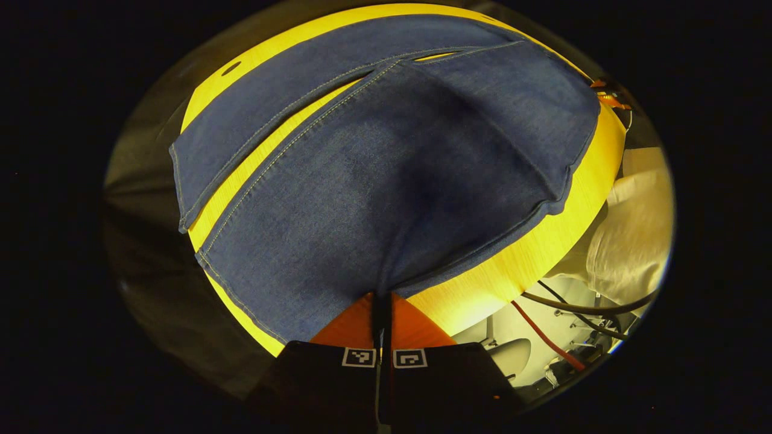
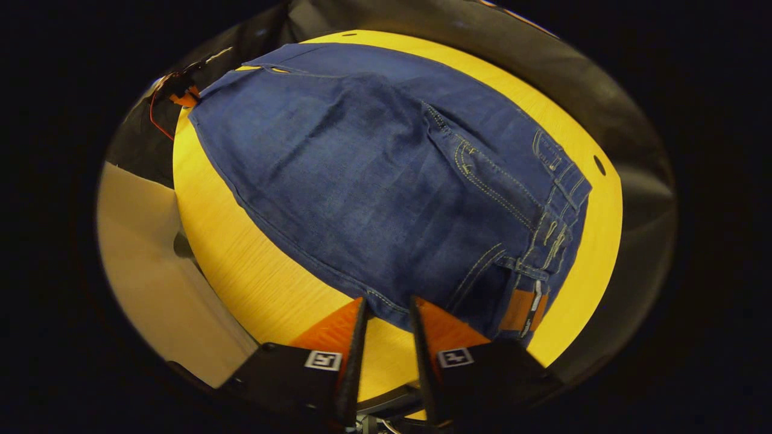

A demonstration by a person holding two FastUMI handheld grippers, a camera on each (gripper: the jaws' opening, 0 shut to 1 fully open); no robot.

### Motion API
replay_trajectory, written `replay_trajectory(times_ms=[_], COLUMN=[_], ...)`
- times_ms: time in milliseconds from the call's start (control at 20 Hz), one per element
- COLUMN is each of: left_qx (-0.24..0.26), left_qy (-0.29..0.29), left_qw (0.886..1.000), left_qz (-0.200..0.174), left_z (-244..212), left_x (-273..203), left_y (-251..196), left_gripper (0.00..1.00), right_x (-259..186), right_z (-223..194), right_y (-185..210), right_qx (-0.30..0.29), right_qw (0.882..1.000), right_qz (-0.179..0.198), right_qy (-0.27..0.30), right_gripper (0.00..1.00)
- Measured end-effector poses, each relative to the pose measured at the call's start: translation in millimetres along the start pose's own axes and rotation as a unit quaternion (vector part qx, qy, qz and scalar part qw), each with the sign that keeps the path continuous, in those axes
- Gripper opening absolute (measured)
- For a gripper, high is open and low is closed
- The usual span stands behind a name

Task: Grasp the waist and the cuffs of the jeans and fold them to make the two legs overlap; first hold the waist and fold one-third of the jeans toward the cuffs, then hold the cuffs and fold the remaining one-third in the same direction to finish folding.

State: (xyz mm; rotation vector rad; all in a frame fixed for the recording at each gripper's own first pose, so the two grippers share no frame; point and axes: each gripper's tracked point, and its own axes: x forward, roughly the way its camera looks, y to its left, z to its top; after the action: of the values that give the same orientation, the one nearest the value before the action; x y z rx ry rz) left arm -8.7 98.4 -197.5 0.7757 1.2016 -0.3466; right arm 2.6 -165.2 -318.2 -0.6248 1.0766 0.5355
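A pair of dark blue denim jeans [image 1: 386, 175] lies spread across a round yellow wooden table [image 1: 518, 265], covering most of its top. In the left gripper view, the left gripper [image 1: 382, 301] has its two fingers pressed together on a pinched fold of the near leg's hem edge, which rises in a ridge up into the cloth; the two legs fan out to the left with a strip of table showing between them. A pale cloth-covered object [image 1: 636, 232] and some dark and red cables [image 1: 555, 343] sit beyond the table's right rim. In the right gripper view, the right gripper [image 2: 386, 313] stands with its fingers parted at the near edge of the jeans [image 2: 374, 175] beside the waistband with its brown leather patch [image 2: 518, 308]; the denim edge sits in the gap between them, not clamped, over the table [image 2: 241, 271].
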Motion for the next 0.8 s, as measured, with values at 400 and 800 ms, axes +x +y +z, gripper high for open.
replay_trajectory(times_ms=[400, 800], left_qx=[-0.003, -0.033], left_qy=[-0.002, -0.048], left_qw=[1.0, 0.998], left_qz=[-0.003, 0.028], left_z=[-3.0, 20.9], left_x=[-1.7, -47.6], left_y=[-0.5, 29.9], left_gripper=[0.0, 0.0], right_x=[-2.1, -36.0], right_z=[2.2, 28.2], right_y=[-5.9, -20.9], right_qx=[0.091, 0.224], right_qw=[0.995, 0.967], right_qz=[-0.033, -0.077], right_qy=[-0.02, -0.095], right_gripper=[0.03, 0.01])
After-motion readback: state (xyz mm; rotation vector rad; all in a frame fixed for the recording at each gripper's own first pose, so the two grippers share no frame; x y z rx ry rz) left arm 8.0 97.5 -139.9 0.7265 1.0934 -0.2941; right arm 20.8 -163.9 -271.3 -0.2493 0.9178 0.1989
